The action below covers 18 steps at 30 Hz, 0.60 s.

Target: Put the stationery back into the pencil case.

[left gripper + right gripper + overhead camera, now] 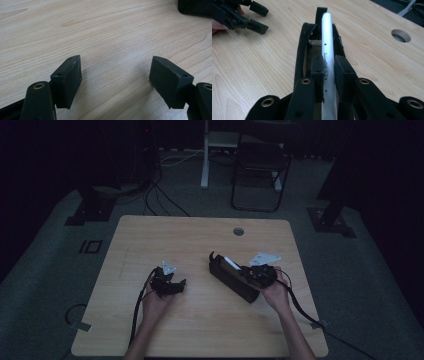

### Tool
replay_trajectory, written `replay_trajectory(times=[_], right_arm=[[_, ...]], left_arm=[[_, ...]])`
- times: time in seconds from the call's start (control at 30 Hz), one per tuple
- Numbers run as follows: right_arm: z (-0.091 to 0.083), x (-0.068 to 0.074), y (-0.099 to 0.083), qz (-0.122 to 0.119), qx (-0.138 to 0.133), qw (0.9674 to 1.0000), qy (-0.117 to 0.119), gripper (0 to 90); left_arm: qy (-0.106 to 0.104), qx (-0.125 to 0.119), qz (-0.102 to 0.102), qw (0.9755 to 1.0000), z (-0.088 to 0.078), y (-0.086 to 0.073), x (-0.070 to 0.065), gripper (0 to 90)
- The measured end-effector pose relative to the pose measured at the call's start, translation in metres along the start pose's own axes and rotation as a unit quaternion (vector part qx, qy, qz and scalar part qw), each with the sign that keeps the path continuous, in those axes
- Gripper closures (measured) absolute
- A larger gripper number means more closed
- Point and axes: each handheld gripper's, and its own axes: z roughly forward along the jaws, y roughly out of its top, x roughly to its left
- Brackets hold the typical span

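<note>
1. Two grippers over the wooden surface [200, 320].
2. Right gripper [329, 72]: fingers clamped on a white pen [328, 37], held above an open black pouch [232, 280], right of centre.
3. Left gripper [116, 72]: fingers apart, nothing between, left of the pouch.

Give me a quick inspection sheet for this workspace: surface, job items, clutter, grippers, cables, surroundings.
Surface: light wooden table, round grommet hole near far edge.
Job's things: white cylindrical pen marked KEY POINTS, over an open black zippered pencil case.
Clutter: nothing seen.
Grippers: right gripper shut on the pen; left gripper open over bare wood.
Cables: black cable trails from left gripper; more on the floor.
Surroundings: dark room, grey carpet, black folding chair beyond the table.
</note>
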Motion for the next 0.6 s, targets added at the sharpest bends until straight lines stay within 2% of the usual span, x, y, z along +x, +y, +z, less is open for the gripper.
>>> replay_trajectory(times=[0.37,0.47,0.6], right_arm=[[0.0109,-0.0006,-0.0035,0.012,0.005,0.9998,0.012,77.9],[0.0107,-0.0009,-0.0034,0.018,-0.004,0.9998,0.012,64.7],[0.0068,-0.0023,-0.0023,0.027,-0.018,0.9995,0.006,54.5]], left_arm=[[0.000,0.000,0.000,1.0000,0.0000,0.0000,0.0000,26.5],[0.000,0.000,0.000,1.0000,0.0000,0.0000,0.0000,26.5],[0.000,0.000,0.000,1.0000,0.0000,0.0000,-0.0001,26.5]])
